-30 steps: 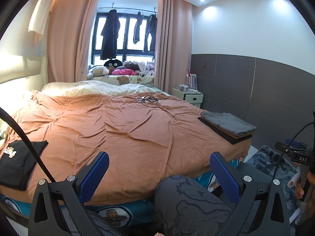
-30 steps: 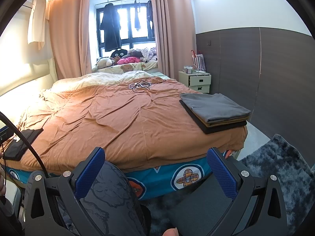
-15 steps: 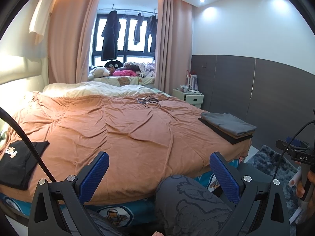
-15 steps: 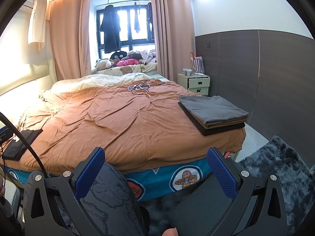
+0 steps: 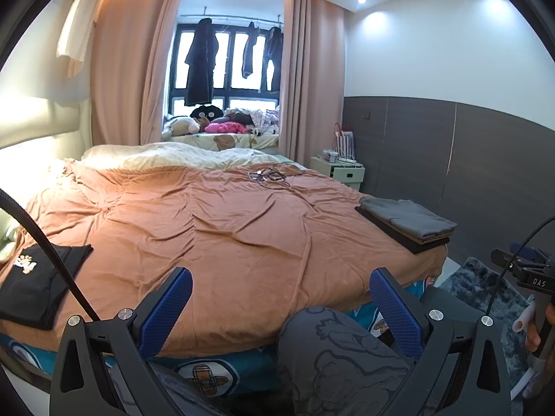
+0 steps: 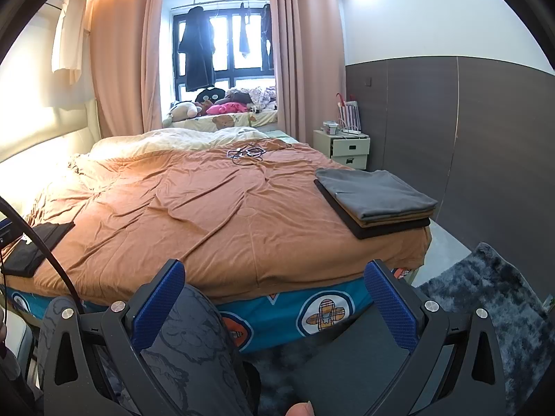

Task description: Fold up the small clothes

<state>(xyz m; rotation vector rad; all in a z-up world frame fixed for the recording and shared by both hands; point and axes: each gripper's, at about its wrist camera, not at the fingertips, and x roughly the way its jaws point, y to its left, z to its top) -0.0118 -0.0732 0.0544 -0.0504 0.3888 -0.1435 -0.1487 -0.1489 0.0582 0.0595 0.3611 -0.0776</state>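
Almost no change vs 1.0 s ago. Left view: same framing, the folded stack sits at the same spot on the bed corner. Right view: slight shift, the stack and nightstand sit a touch lower and further left than before, nothing on the bed has moved.

Left tool (image 5: 281, 306): blue pads wide apart, nothing between them, held off the near edge of the bed (image 5: 215, 242). Right tool (image 6: 274, 300): same, pads wide apart, empty, also short of the bed edge.

Task items: folded stack (image 6: 376, 201) on the bed's near right corner, grey piece on top, tan under it, black at the bottom. Black garment (image 5: 33, 282) with a paw print lies flat at the near left edge, well apart from the stack. Neither tool touches either.

Left view only: paw print on the black garment is readable; the person's right hand (image 5: 539, 329) gripping the other tool's handle shows at the right edge. Right view only: bed's blue patterned side panel (image 6: 322, 308) in full, the dark shaggy rug (image 6: 496, 298) on the floor, nightstand (image 6: 348, 150) drawers. There the black garment (image 6: 34, 244) is just a dark flat patch, print barely visible. Both views: person's knee in grey patterned trousers (image 5: 333, 343) between the tool fingers, cable tangle (image 6: 246, 152) mid-bed at the far side.
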